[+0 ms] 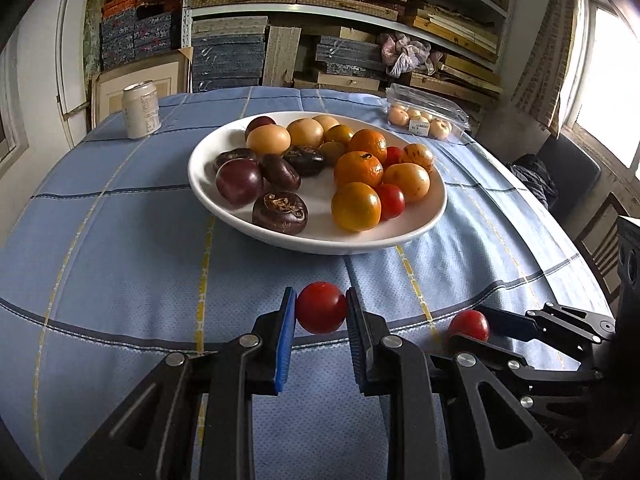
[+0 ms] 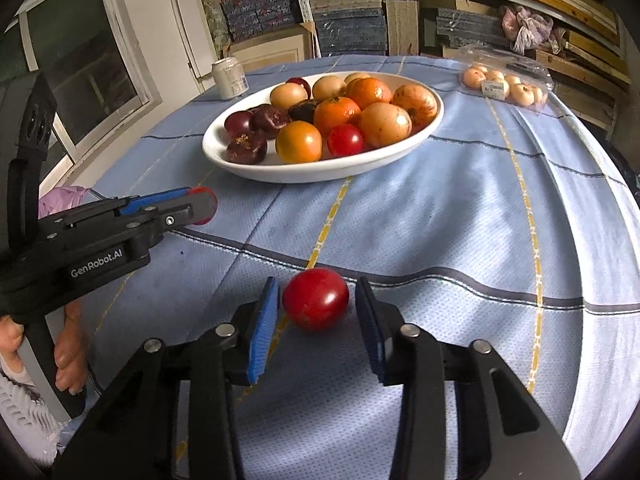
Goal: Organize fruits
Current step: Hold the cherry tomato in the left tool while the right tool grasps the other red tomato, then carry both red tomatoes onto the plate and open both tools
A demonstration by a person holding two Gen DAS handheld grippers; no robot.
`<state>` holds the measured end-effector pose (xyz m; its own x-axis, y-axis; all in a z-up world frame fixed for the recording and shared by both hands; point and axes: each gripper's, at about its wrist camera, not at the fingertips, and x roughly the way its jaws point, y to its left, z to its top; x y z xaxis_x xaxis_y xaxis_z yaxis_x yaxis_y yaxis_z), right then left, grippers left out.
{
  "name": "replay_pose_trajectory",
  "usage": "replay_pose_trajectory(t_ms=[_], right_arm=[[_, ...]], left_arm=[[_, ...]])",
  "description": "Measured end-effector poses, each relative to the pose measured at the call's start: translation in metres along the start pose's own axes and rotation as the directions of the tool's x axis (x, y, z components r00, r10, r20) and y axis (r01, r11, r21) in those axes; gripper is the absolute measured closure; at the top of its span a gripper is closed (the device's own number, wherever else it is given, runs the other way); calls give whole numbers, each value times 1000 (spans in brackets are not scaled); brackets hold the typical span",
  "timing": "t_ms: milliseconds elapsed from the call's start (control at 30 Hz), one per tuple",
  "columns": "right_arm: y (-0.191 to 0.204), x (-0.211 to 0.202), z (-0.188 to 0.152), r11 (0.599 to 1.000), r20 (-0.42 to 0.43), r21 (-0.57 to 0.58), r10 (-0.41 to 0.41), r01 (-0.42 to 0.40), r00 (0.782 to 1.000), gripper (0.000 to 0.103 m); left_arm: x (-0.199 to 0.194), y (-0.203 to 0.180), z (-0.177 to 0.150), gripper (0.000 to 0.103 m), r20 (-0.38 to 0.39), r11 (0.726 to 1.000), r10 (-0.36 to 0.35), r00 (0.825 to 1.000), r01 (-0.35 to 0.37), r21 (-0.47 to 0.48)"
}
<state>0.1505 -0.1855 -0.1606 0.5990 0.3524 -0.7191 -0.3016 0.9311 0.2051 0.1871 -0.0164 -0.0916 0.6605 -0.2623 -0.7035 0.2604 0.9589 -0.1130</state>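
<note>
- My left tongs (image 1: 321,309) clamp one smooth round red tomato (image 1: 321,307), lower centre of frame.
- My right tongs (image 2: 316,300) stand open around a second glossy tomato (image 2: 315,298) resting on the woven blue tabletop (image 2: 440,220).
- One white oval ceramic dish (image 1: 432,216), mid-frame, is heaped with fruit.

Daylight from a blown-out window (image 1: 608,80), soft shadows, strong fisheye bending, corners perhaps slightly blurred.
</note>
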Motion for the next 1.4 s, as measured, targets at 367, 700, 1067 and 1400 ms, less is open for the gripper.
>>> replay_pose_trajectory(t_ms=[367,700,1067,1400], right_arm=[[-3,-2,-1,1000,10,22,17,-18,1000,70],[-13,-19,3,998,74,65,-8,3,997,70],[2,-21,80,999,186,5,-38,38,982,70],[-6,36,130,992,203,21,-128,127,971,46]], left_arm=[[-4,-5,-2,78,23,999,25,999,-25,20],[-13,-8,-1,78,64,998,57,996,-59,33],[-7,-12,65,78,127,990,101,987,-112,83],[44,12,104,78,90,991,131,987,-133,14]])
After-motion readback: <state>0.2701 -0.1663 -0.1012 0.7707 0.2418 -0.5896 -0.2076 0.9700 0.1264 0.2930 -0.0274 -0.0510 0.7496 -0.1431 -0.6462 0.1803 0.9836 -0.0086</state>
